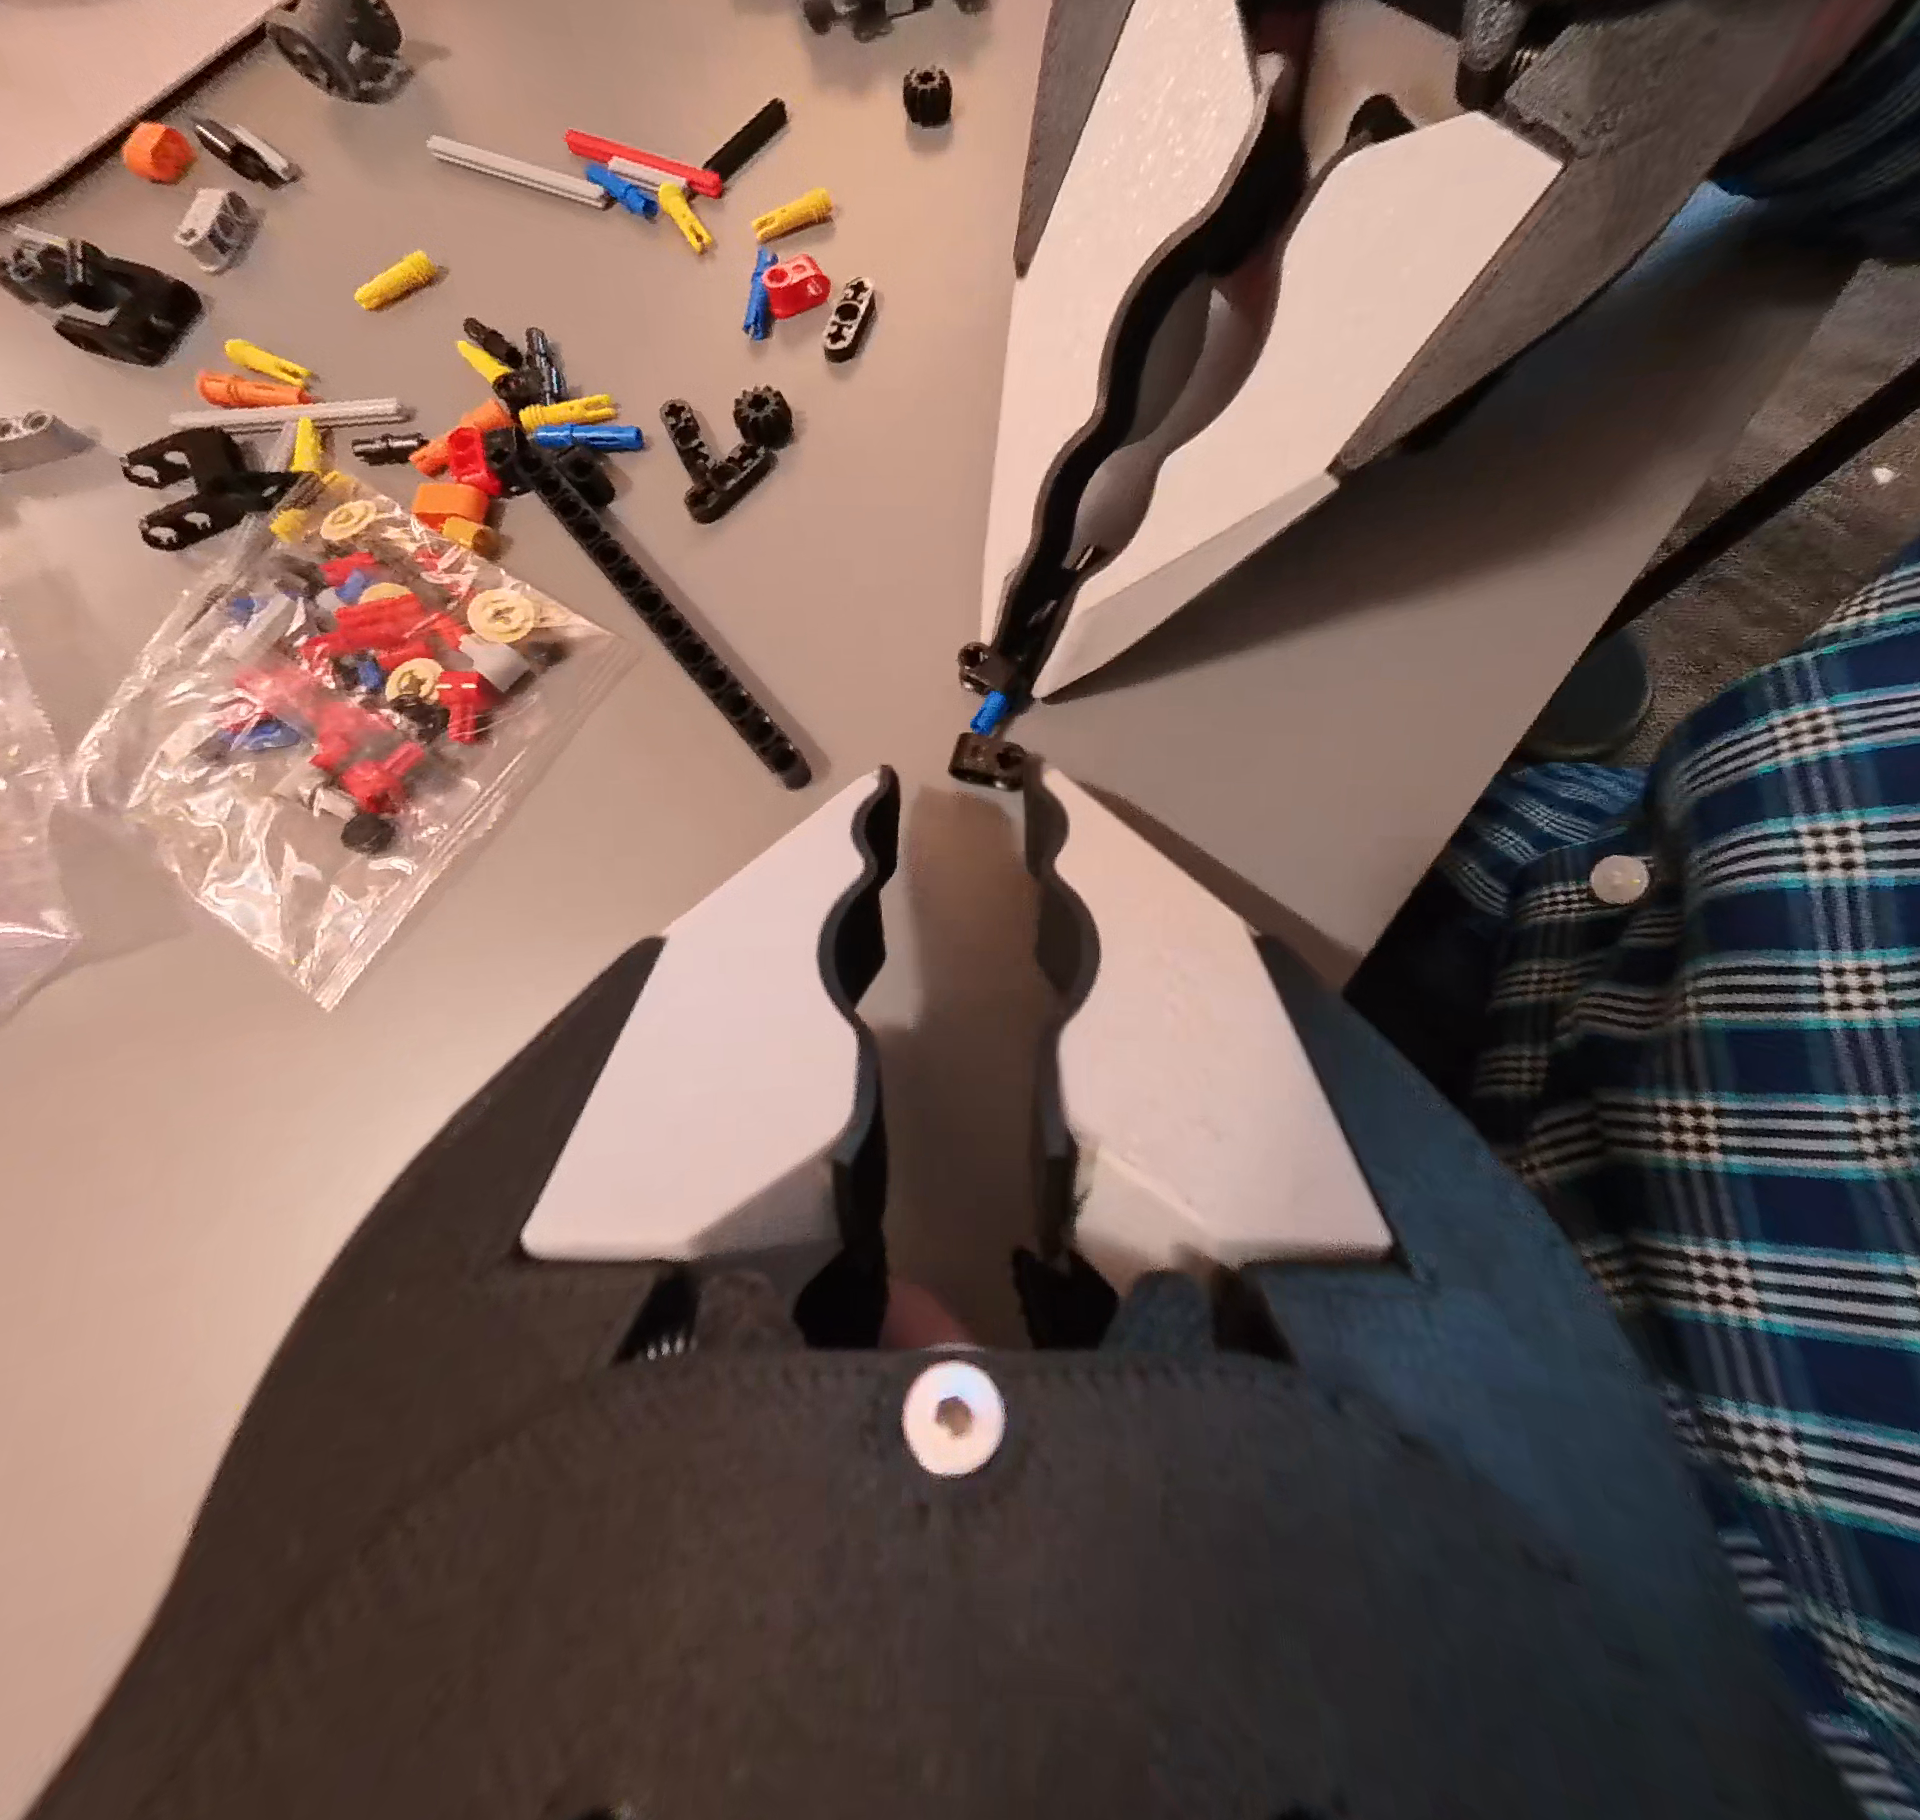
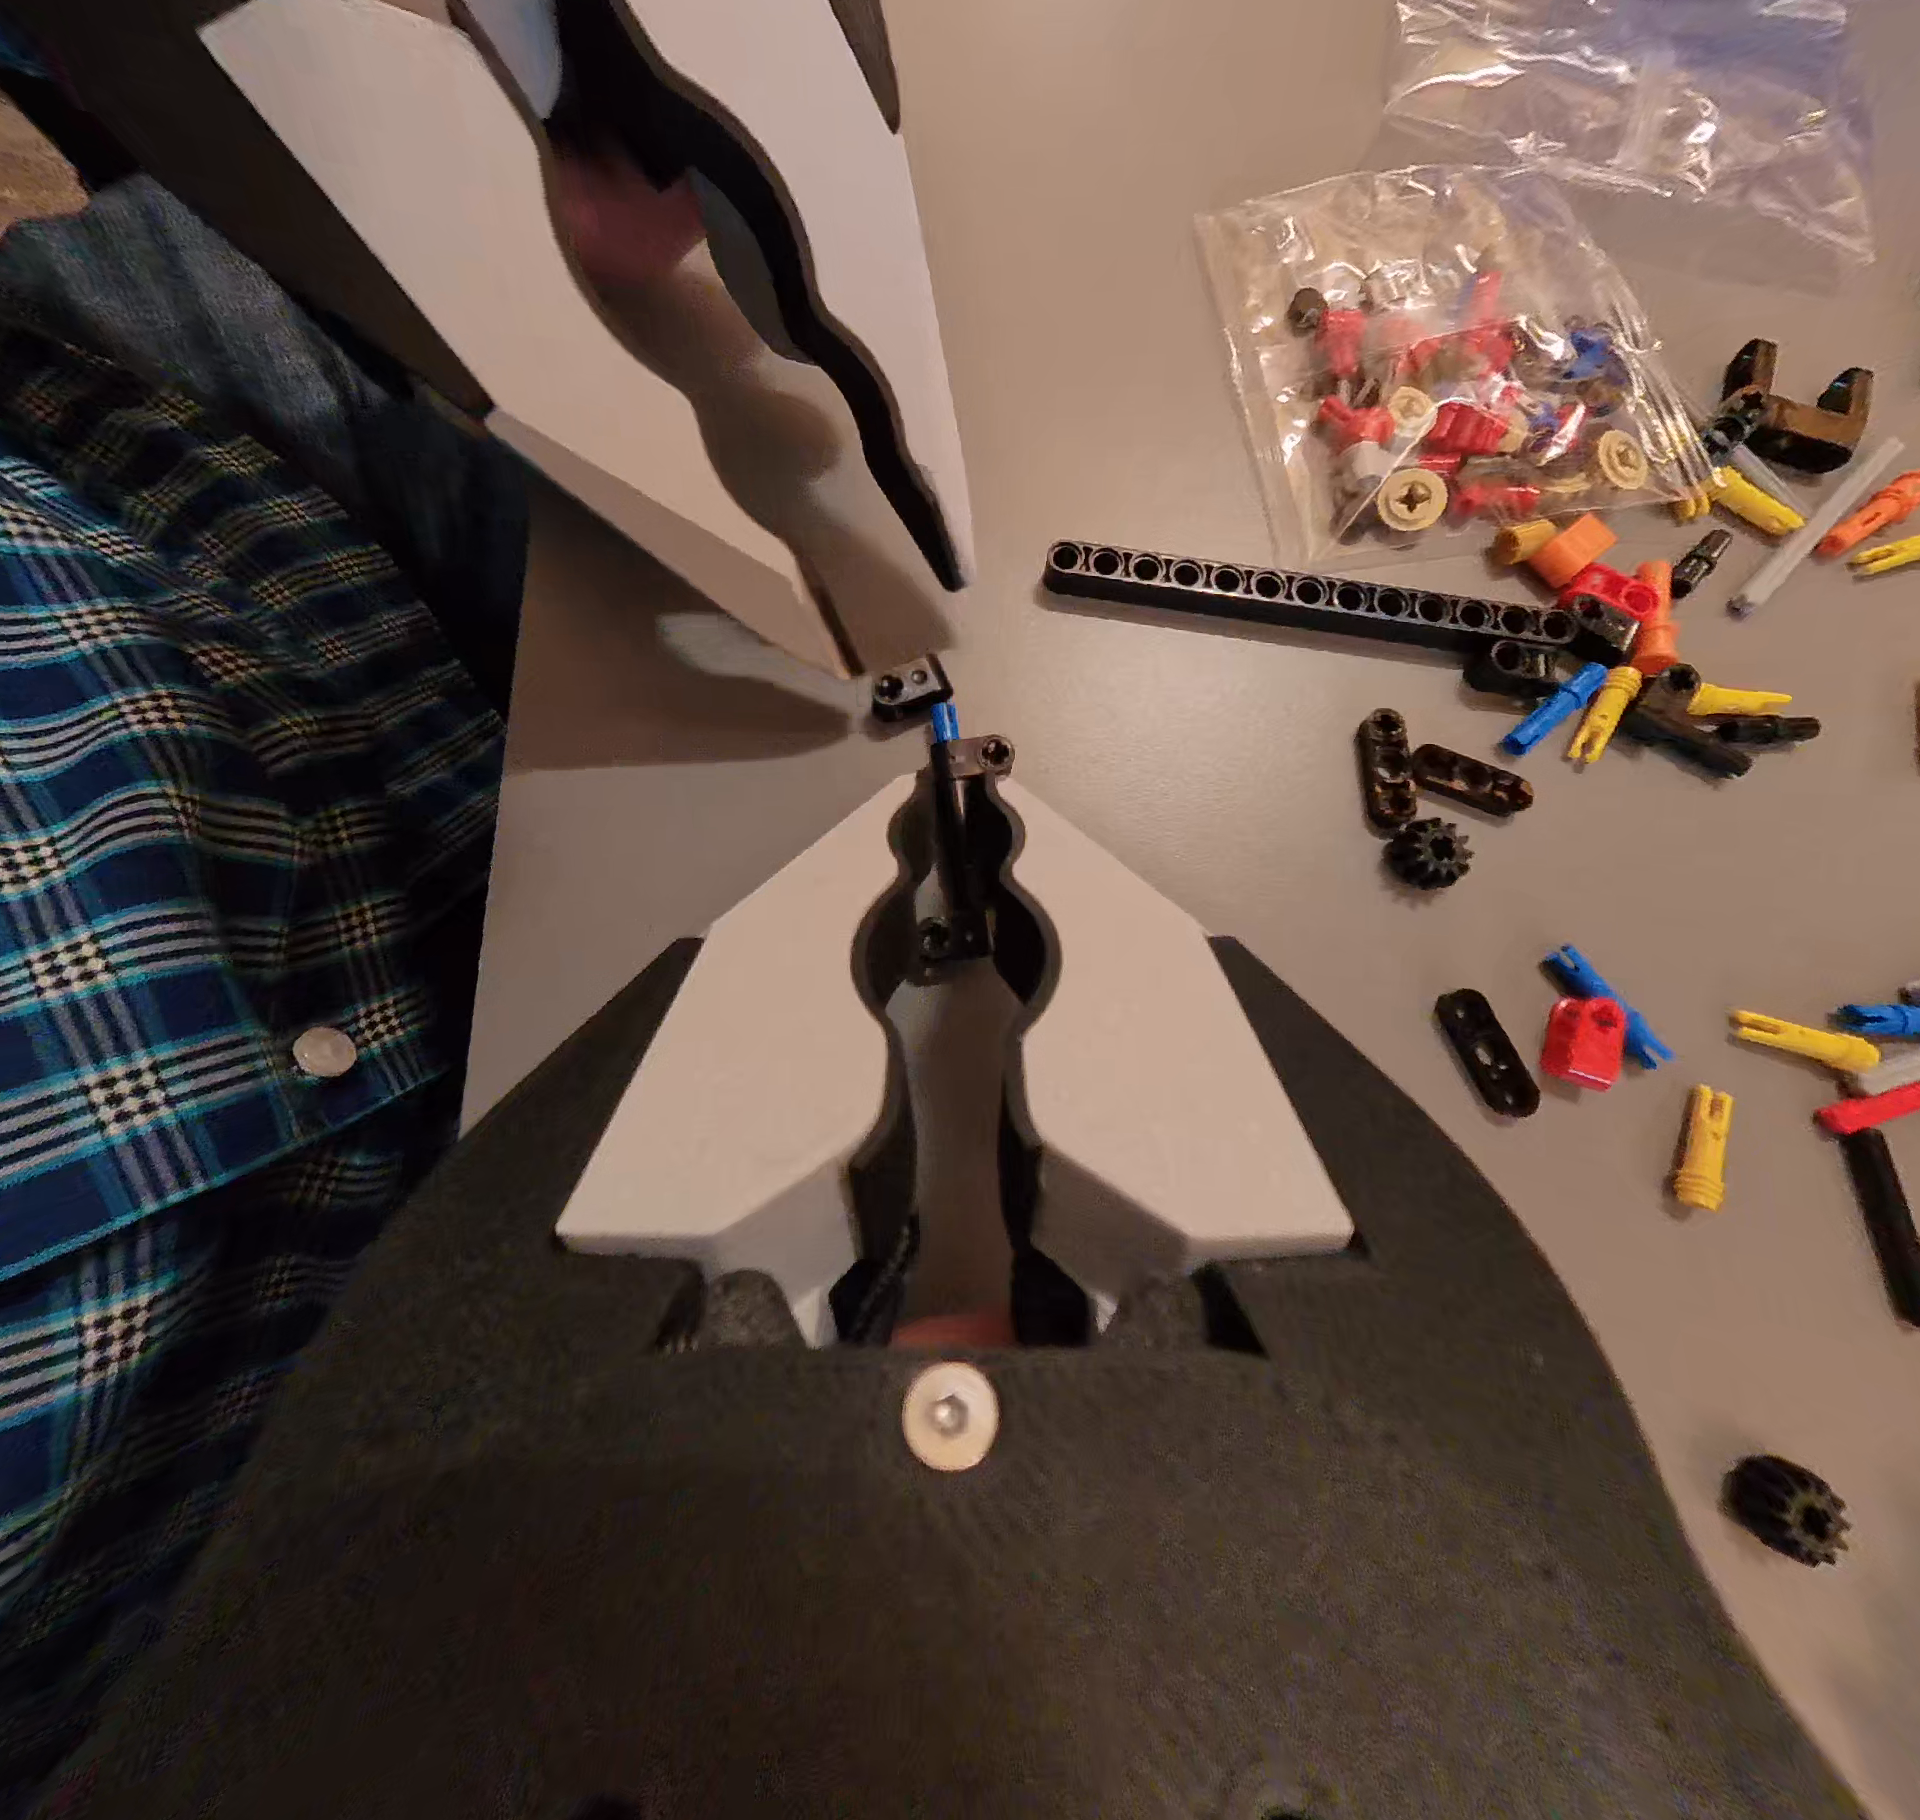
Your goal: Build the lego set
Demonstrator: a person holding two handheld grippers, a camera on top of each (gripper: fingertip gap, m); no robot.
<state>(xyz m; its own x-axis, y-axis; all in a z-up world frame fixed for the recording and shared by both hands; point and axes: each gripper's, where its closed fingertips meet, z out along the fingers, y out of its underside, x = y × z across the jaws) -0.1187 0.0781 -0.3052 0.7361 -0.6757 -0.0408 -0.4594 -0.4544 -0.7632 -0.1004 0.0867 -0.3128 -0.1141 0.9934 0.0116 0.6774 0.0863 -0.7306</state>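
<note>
Right gripper [image 2: 951, 814] is what I'm steering by: it is clamped on a thin black axle [image 2: 961, 856] that carries a small black connector [image 2: 982, 754] and a blue pin [image 2: 943, 723] poking out past the tips. Facing it, my left gripper [image 1: 961, 783] pinches a second black connector block [image 1: 985, 760] only at the very tip of one finger, with the jaws standing visibly apart, so I cannot tell how firm that hold is. Both pieces hang close together above the desk [image 1: 727, 1043], pin just short of the block's hole. I judge these parts light, rigid and slick, quick to twist or pop out under a sideways push. I'd hold the block by its flat faces, the hole left clear, and push straight along the pin. Loose pieces and the long black beam [image 2: 1309, 598] lie well apart.
</note>
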